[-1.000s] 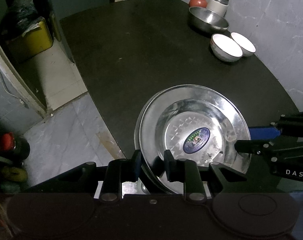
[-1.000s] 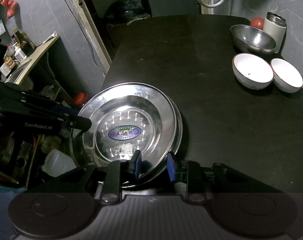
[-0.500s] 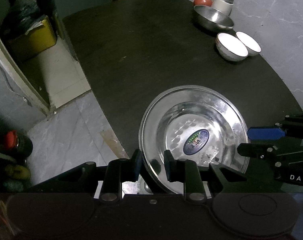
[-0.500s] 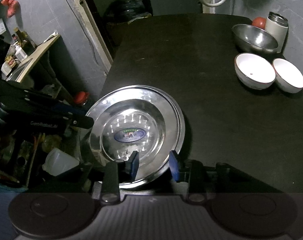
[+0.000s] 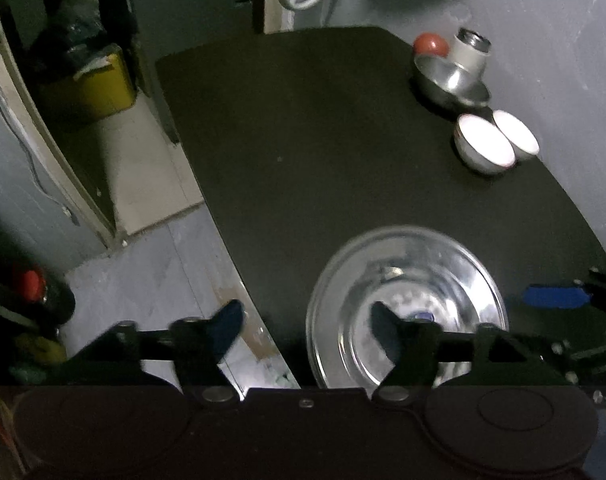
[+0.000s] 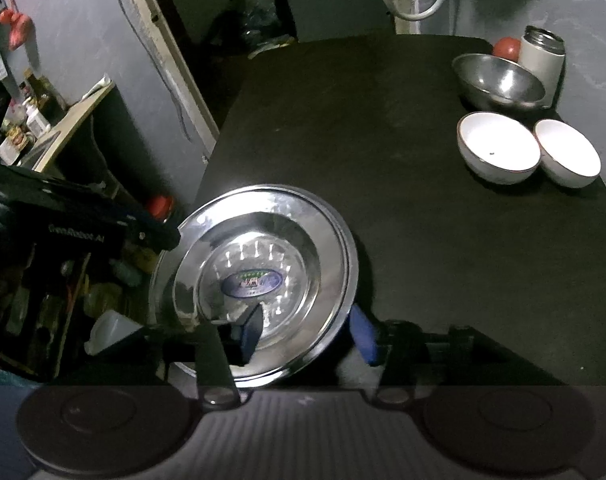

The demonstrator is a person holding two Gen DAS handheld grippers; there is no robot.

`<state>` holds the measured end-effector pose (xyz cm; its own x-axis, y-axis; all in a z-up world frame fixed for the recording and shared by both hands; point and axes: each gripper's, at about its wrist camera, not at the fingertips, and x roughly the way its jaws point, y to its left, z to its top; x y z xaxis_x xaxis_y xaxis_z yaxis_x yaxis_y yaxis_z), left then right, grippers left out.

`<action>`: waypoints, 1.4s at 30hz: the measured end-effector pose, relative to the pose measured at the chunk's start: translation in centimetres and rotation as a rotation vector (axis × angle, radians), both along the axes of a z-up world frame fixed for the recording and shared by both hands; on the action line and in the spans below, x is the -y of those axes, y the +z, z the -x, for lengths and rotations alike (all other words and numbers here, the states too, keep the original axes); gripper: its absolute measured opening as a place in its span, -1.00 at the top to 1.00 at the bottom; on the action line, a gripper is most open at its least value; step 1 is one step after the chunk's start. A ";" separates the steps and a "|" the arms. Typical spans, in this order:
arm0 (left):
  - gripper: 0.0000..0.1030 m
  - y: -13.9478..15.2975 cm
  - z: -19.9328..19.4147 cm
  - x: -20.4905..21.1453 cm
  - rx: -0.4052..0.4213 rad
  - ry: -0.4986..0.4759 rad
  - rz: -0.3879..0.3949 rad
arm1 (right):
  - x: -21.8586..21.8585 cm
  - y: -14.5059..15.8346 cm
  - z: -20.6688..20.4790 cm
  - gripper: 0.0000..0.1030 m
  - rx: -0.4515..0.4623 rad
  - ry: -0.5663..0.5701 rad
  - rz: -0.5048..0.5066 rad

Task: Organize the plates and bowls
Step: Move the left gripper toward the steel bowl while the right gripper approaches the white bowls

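A steel plate (image 6: 263, 272) with a blue oval sticker lies on the dark table (image 6: 383, 140) near its left edge. A double rim suggests a second plate under it. My right gripper (image 6: 307, 334) straddles the near rim; its jaws are opening, and the blue pads (image 6: 363, 334) stand off the metal. In the left wrist view the same plate (image 5: 407, 308) lies low and right. My left gripper (image 5: 305, 328) is opening wide around the plate's left rim without touching it. Two white bowls (image 6: 499, 148) (image 6: 569, 152) and a steel bowl (image 6: 499, 80) sit at the far right.
A white flask (image 6: 541, 56) and a red round thing (image 6: 507, 48) stand behind the steel bowl by the wall. The floor drops away left of the table edge (image 5: 239, 264). A yellow bin (image 5: 91, 88) and cluttered shelves (image 6: 43, 280) lie beyond.
Both grippers have let go of the plate's rim and spread their jaws. The plate has settled flat onto the one below. The left view has drawn back slightly.
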<state>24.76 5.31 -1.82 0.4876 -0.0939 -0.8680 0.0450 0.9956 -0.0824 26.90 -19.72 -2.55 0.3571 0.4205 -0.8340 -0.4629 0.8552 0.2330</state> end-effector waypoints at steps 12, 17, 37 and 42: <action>-0.98 -0.2 -3.8 0.5 -0.009 0.088 -0.016 | 3.0 0.0 -0.5 -0.99 0.022 -0.120 -0.018; -0.98 0.0 -6.2 2.0 0.002 0.100 0.021 | 5.1 -0.3 -0.6 -0.99 0.039 -0.180 -0.027; -0.98 0.4 -22.8 13.6 0.142 0.244 0.053 | 13.5 0.4 -15.8 -0.99 0.278 -0.395 -0.129; -0.98 -0.5 -26.5 15.0 0.130 0.276 0.067 | 14.6 -0.5 -20.3 -0.97 0.275 -0.439 -0.191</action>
